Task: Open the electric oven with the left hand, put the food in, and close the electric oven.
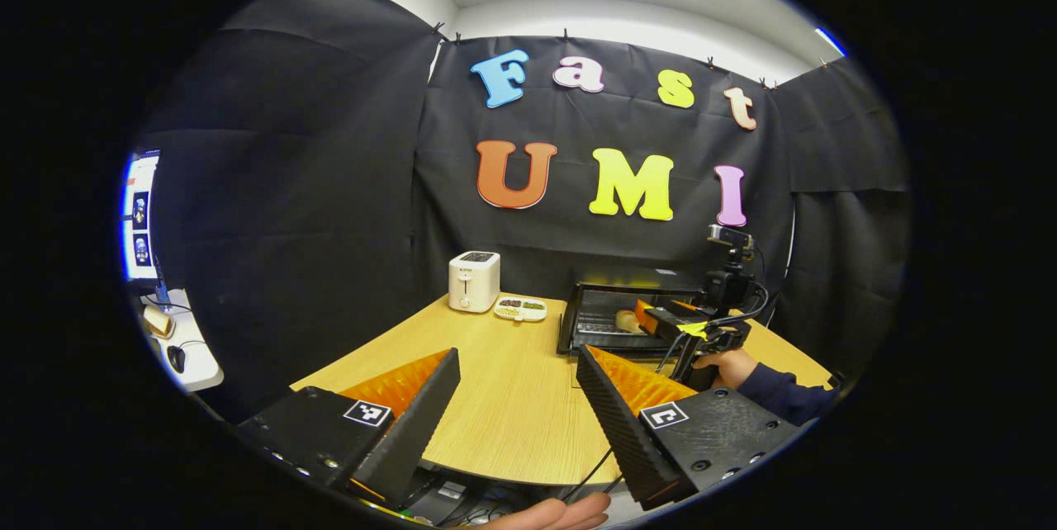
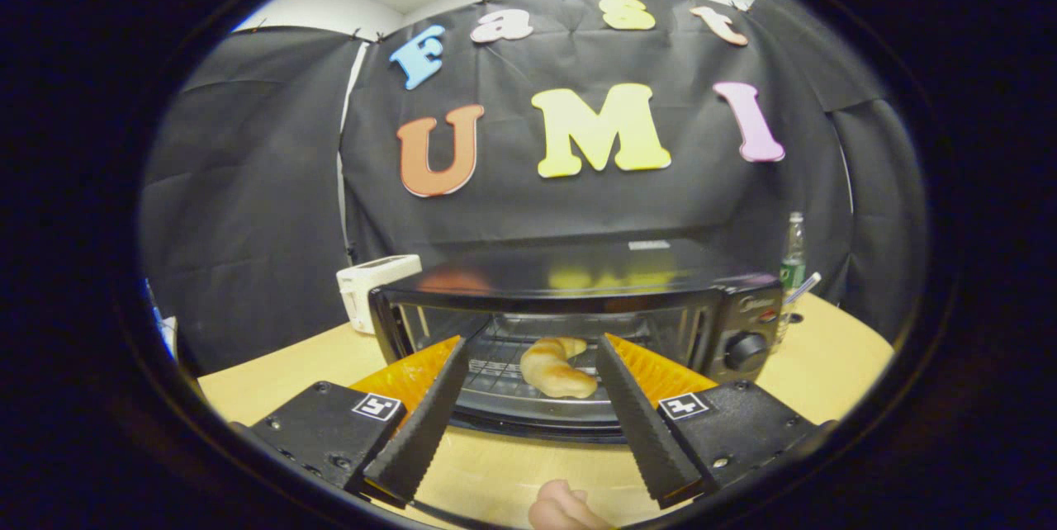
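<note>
The black electric oven (image 2: 578, 274) stands with its door folded down. A golden croissant (image 2: 555, 369) lies on its wire rack. My right gripper (image 2: 531, 343) is open at the oven's mouth, with a finger on each side of the croissant and neither touching it. In the left gripper view the oven (image 1: 607, 292) sits at the table's far right, with the croissant (image 1: 628, 320) inside. There the right gripper (image 1: 644, 318) reaches in, held by a hand (image 1: 727, 365) in a dark sleeve. My left gripper (image 1: 516, 357) hovers open over the table, well back from the oven.
A white toaster (image 1: 473, 281) and a small dish of food (image 1: 520, 309) stand at the back of the wooden table (image 1: 504, 406). A bottle (image 2: 793, 253) stands right of the oven, past its knob (image 2: 747, 351). A monitor (image 1: 140, 216) and a white side desk (image 1: 186, 348) are at the far left.
</note>
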`<state>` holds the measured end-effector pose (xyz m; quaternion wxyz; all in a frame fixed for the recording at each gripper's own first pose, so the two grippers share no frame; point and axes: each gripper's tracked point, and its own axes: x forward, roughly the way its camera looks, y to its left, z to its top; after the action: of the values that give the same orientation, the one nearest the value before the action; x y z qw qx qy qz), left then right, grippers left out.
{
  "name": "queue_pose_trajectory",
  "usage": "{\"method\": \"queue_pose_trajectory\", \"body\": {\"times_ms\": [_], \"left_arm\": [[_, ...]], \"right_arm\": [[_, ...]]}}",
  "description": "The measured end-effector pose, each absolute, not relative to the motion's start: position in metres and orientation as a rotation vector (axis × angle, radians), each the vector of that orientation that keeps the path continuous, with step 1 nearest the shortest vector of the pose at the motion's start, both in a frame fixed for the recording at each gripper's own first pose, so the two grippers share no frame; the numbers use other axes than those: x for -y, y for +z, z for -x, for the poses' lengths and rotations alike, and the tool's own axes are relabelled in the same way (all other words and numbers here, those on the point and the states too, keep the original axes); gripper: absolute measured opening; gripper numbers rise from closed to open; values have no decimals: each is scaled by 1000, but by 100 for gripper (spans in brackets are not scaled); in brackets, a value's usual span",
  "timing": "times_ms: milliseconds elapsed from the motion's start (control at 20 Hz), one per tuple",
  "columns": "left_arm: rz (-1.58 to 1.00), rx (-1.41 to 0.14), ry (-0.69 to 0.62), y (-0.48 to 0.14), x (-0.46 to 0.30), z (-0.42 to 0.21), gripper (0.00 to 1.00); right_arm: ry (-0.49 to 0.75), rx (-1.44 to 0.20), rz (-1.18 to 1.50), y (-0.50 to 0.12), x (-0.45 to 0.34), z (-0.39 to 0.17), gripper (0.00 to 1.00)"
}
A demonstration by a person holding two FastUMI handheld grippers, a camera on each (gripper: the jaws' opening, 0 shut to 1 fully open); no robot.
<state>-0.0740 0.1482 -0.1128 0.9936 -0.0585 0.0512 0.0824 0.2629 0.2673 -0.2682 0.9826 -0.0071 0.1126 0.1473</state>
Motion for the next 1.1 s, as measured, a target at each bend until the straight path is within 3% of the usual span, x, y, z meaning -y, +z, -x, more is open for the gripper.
{"method": "queue_pose_trajectory", "body": {"times_ms": [500, 850, 1100], "left_arm": [[99, -122, 141, -114, -100, 50, 94], [115, -295, 32, -170, -37, -21, 94], [44, -453, -6, -237, 1, -62, 94]], "right_arm": [[234, -12, -104, -107, -170, -134, 96], [109, 60, -75, -38, -75, -55, 96], [108, 68, 15, -29, -51, -9, 96]]}}
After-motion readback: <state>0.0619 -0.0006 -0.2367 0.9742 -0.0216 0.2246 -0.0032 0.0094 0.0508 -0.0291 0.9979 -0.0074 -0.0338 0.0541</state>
